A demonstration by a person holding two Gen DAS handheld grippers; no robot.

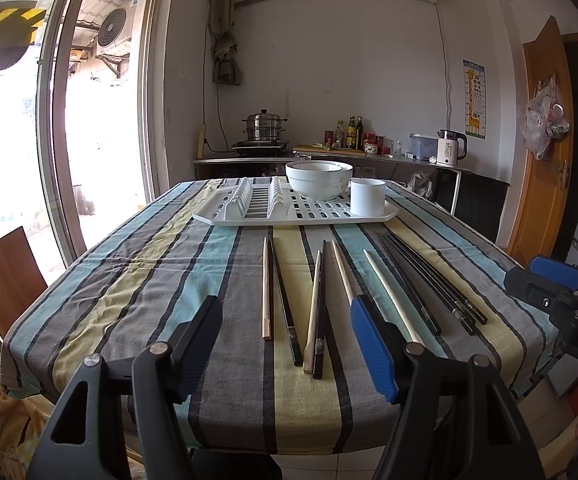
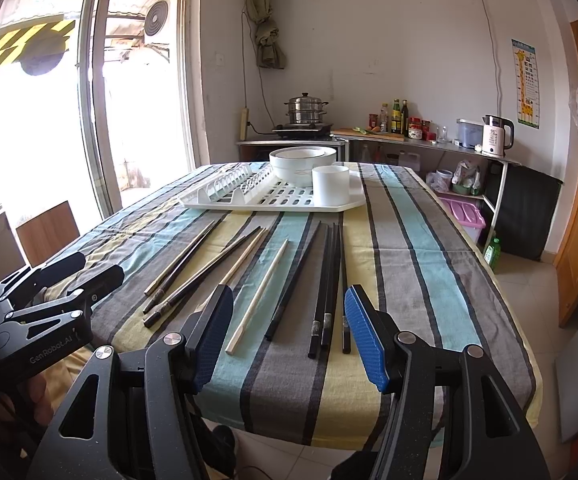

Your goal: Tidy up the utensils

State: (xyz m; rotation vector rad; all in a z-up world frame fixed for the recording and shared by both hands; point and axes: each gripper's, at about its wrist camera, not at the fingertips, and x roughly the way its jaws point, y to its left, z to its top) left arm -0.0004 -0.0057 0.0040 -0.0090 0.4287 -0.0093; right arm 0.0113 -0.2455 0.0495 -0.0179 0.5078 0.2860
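Covering the table, a striped tablecloth (image 1: pixel 137 280) carries a white drying rack (image 1: pixel 249 216) at its far end. On the rack stand nested white bowls (image 1: pixel 319 180) and, just beside them, a white cup (image 1: pixel 367 197). Near the rack, towards the cameras, lie scattered black and pale wooden chopsticks (image 2: pixel 257 292). The left gripper (image 1: pixel 287 344) and right gripper (image 2: pixel 289 334) hover with jaws spread wide, holding nothing.

Chopsticks (image 1: pixel 317 304) lie on the table (image 1: pixel 129 280), before the rack (image 1: pixel 289 208)

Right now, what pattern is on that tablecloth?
The tablecloth has long stripes of grey, light blue, pale yellow and black; the right wrist view shows it best.
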